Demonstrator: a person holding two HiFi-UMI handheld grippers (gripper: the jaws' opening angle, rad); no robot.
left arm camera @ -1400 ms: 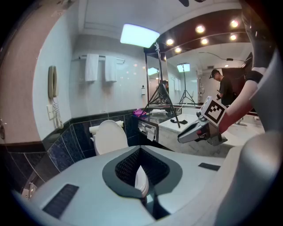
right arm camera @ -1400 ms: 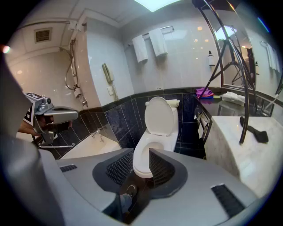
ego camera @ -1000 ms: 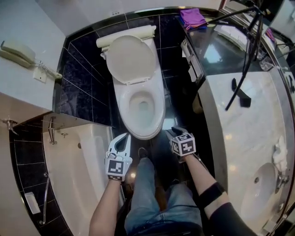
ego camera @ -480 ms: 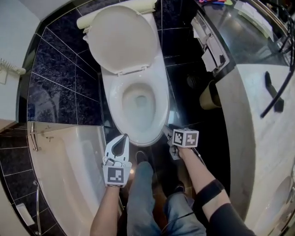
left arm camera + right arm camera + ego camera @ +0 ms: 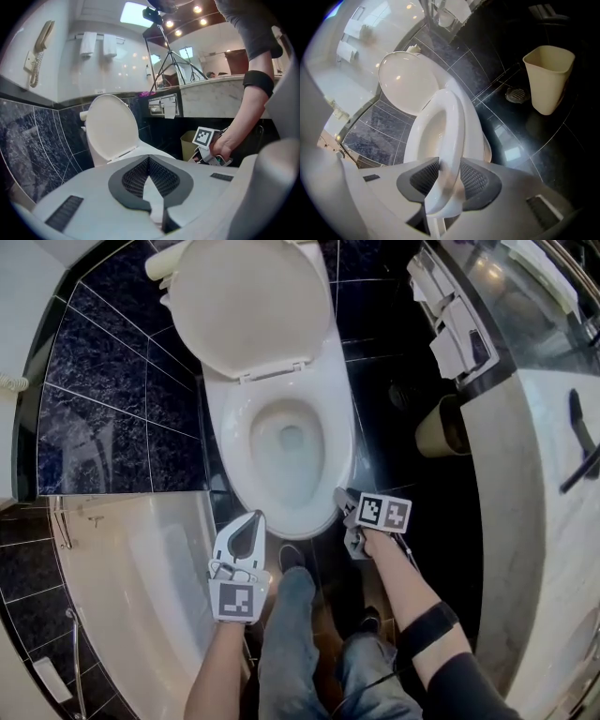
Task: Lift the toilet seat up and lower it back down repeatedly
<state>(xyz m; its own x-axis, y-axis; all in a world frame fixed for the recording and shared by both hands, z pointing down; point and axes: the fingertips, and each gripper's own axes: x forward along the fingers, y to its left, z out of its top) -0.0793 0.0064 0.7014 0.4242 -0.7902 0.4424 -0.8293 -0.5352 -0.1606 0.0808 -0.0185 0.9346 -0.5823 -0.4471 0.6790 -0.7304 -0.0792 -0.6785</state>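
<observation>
Both low: right gripper [image 5: 449, 165] fingers spread astride toilet seat [image 5: 452, 117] edge; left gripper [image 5: 149, 159] fingers together, touching nothing.

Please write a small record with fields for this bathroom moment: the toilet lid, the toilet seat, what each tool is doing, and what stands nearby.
lid: white oval plastic toilet lid, raised
seat: white ring-shaped plastic toilet seat, down on the white ceramic bowl
left: left tool, shut, empty, clear of the toilet
right: right tool, jaws apart around the seat's front edge; no firm grip evident
nearby: beige plastic waste bin on the black tiled floor
</observation>
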